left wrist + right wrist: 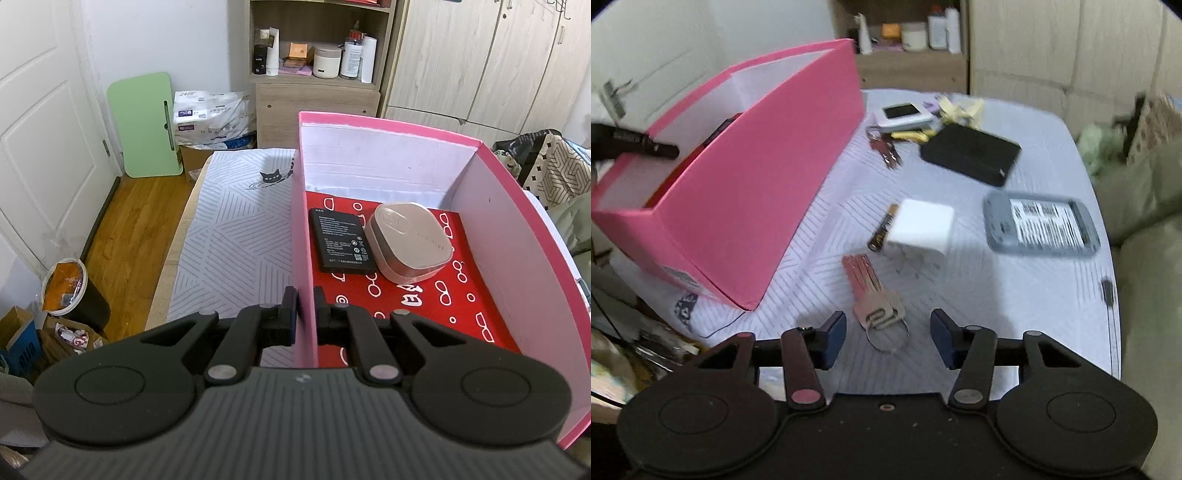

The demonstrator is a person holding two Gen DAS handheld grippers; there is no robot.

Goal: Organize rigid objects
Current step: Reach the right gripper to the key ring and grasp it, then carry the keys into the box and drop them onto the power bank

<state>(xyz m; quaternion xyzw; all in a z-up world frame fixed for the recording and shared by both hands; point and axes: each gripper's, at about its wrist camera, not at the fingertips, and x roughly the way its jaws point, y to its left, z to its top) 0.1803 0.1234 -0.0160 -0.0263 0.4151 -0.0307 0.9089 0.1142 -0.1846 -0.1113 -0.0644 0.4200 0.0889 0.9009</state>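
Just keys [877, 295] between gripper [888, 338] fingers.

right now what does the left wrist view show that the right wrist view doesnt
Only the left wrist view shows the box floor: a black battery beside a rounded beige case, with the left gripper shut on the pink box's wall.

Only the right wrist view shows the loose items on the table: a set of keys between the open fingers of the right gripper, a white charger, an AA battery, a black case and a grey phone.

Both show the pink box.
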